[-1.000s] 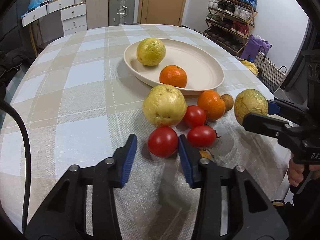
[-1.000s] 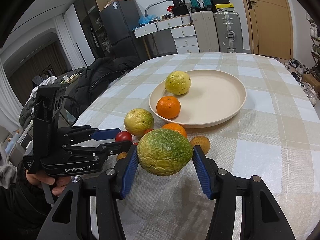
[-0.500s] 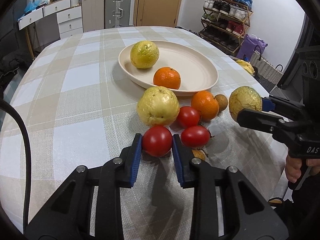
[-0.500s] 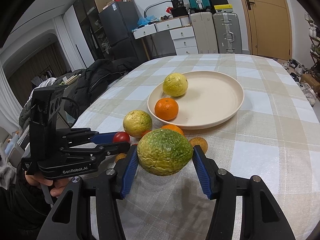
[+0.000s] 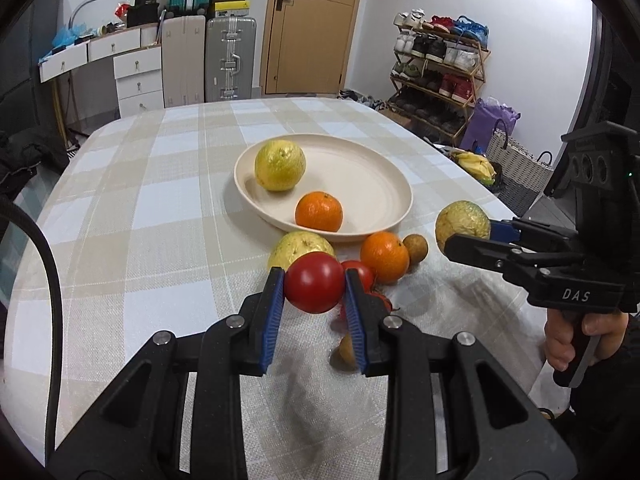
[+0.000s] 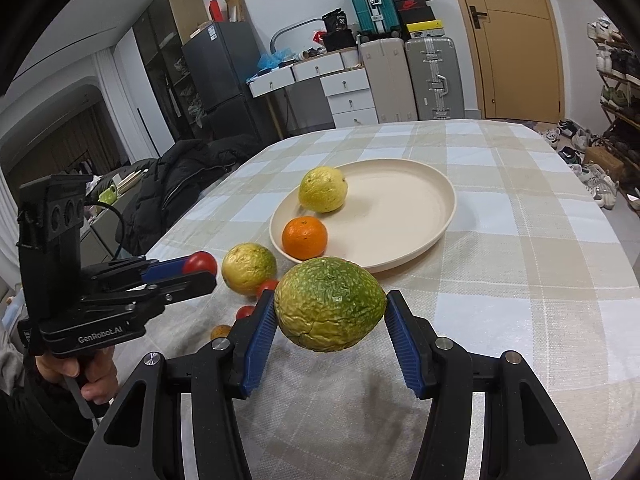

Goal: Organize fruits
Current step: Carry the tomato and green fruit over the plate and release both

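My left gripper (image 5: 314,290) is shut on a red tomato (image 5: 315,282) and holds it above the cloth, in front of the fruit pile. My right gripper (image 6: 330,320) is shut on a green-yellow wrinkled fruit (image 6: 330,308), held off the table near the plate's near side. The cream plate (image 5: 384,184) holds a yellow fruit (image 5: 280,165) and an orange (image 5: 319,211). On the cloth before it lie a yellow fruit (image 5: 300,246), an orange (image 5: 385,257), a small brown fruit (image 5: 415,246) and more tomatoes (image 5: 360,272).
The checked tablecloth (image 5: 152,216) covers a rounded table. Its near right edge is beside my right hand (image 5: 580,340). A dark jacket (image 6: 180,184) lies past the left edge. Suitcases, drawers and a shoe rack stand at the walls.
My left gripper closed on the red tomato and lifted it off the cloth. My right gripper kept hold of the green-yellow fruit and rose slightly.
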`<state>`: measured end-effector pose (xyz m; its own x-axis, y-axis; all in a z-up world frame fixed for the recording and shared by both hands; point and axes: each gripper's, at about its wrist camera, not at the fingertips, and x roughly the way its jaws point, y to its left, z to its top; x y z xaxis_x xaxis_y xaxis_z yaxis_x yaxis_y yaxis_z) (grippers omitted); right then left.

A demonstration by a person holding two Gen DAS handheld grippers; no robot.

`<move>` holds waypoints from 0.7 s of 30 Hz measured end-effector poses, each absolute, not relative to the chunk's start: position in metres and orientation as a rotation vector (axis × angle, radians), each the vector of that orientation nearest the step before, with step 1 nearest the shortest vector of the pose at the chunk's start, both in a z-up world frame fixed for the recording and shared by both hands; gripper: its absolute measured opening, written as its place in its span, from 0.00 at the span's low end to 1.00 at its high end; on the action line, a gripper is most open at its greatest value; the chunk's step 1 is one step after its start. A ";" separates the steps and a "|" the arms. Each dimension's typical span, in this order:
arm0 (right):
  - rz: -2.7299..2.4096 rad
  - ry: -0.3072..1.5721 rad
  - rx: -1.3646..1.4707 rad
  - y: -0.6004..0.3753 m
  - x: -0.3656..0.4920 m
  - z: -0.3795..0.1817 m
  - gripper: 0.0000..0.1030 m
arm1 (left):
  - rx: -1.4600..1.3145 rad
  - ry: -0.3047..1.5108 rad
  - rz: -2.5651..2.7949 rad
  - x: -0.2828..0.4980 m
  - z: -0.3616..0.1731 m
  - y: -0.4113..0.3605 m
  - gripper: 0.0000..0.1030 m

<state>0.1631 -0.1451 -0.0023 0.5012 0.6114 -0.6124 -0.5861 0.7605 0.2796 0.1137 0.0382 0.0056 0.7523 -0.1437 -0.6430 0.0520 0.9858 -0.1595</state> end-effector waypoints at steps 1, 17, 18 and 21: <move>0.719 0.751 0.040 -0.147 0.163 -0.002 0.54 | -0.138 0.705 -0.106 0.113 0.007 0.038 0.26; 0.679 0.718 0.056 -0.155 0.173 0.004 0.54 | -0.127 0.634 -0.061 0.125 0.024 0.046 0.26; 0.676 0.714 0.050 -0.155 0.174 0.005 0.54 | -0.127 0.631 -0.060 0.128 0.025 0.047 0.26; 0.670 0.705 0.048 -0.153 0.179 0.010 0.54 | -0.135 0.635 -0.056 0.137 0.024 0.049 0.26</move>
<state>0.1785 -0.1534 0.0101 0.5633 0.5848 -0.5838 -0.5533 0.7917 0.2591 0.1372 0.0492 0.0238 0.8041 -0.0938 -0.5871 0.0111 0.9897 -0.1430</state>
